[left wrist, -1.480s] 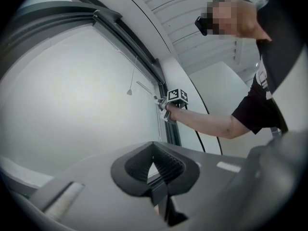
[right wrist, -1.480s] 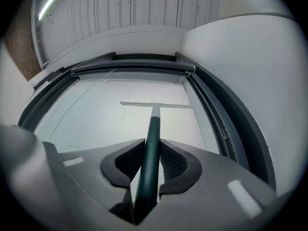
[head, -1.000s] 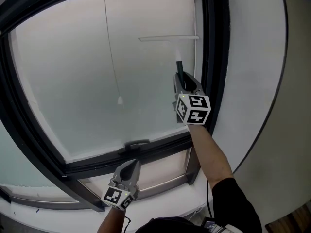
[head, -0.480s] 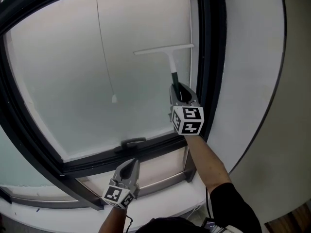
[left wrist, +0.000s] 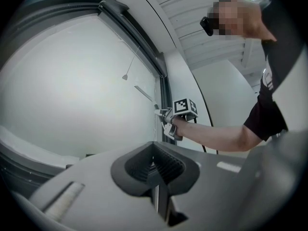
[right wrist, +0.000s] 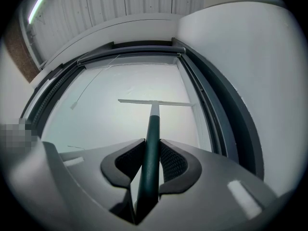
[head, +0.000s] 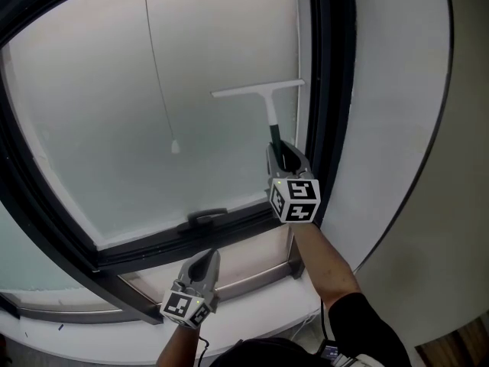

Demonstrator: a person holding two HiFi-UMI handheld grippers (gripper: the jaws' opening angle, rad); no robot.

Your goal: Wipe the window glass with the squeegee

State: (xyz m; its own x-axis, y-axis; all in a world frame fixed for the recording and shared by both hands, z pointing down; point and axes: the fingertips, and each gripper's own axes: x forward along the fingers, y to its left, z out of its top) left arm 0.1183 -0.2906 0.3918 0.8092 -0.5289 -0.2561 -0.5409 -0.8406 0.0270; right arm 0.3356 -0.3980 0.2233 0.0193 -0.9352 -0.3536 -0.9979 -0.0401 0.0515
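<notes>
Right gripper (head: 284, 153) is clamped on the dark green handle of the white T-shaped squeegee (head: 258, 91). The blade lies roughly level on the frosted window glass (head: 92, 113), at the pane's right side, its end close to the dark metal window frame (head: 330, 90).

Right gripper view: the handle runs straight between the ribbed pads (right wrist: 172, 161), with both jaws tight against it. The head view only shows the handle disappearing into the gripper.

Left gripper (head: 206, 262) is low, below the pane's bottom rail and well apart from the squeegee. Its own view shows the jaws together with nothing between them, which the head view can't resolve. That view also shows the right gripper side-on, with the blade as a thin line against the glass.

A thin white pull cord with a small weight (head: 175, 147) hangs left of the blade.
</notes>
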